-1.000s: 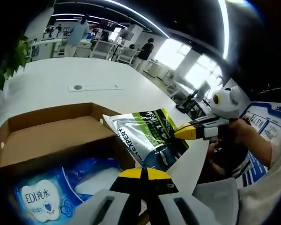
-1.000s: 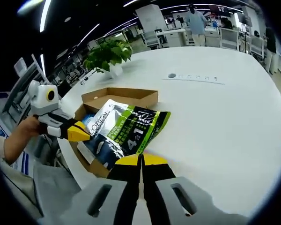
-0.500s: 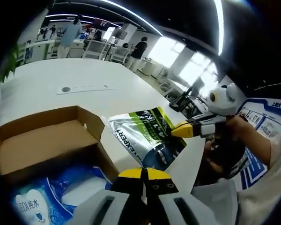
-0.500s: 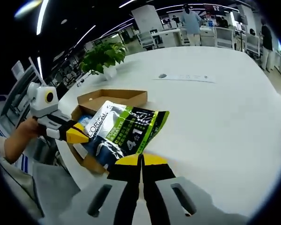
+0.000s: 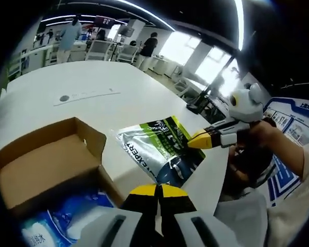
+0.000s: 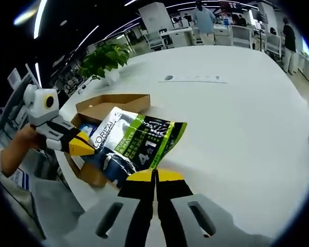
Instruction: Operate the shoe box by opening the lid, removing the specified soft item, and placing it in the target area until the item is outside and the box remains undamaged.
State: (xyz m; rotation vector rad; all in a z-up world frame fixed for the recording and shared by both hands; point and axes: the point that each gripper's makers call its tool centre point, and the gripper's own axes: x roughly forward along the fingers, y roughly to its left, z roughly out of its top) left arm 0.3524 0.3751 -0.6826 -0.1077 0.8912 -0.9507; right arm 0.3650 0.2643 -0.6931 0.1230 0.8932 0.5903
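Looking through the left gripper view first:
left gripper [image 5: 157, 189]: yellow tips pressed together on the near corner of the pouch, so it's pinched tight
pouch [image 5: 157, 149]: green, white and dark soft pack, held up above the white table just right of the box
shoe box [image 5: 46, 162]: brown cardboard, lid flap standing open, sitting on the left
blue pack [image 5: 72, 224]: wet-wipe style packet lying inside the box, near edge of the view
right gripper [image 5: 201, 140]: comes in from the right, yellow tips closed on the pouch's far right edge, a hand behind it
table [image 5: 98, 103]: big white top, a pale strip with a round dot lying far off

Now the right gripper view:
right gripper [image 6: 155, 176]: tips clamped shut on the pouch's near edge
pouch [image 6: 134, 144]: hanging between both grippers, hovering partly over the box's right side, L'OREAL lettering readable
shoe box [image 6: 110, 103]: open, to the left, behind the pouch
left gripper [image 6: 85, 146]: enters from the left, yellow tips nipping the pouch's left edge
plant [image 6: 105, 57]: leafy green in a white pot, far left on the table
table [image 6: 237, 113]: white, stretching away to the right
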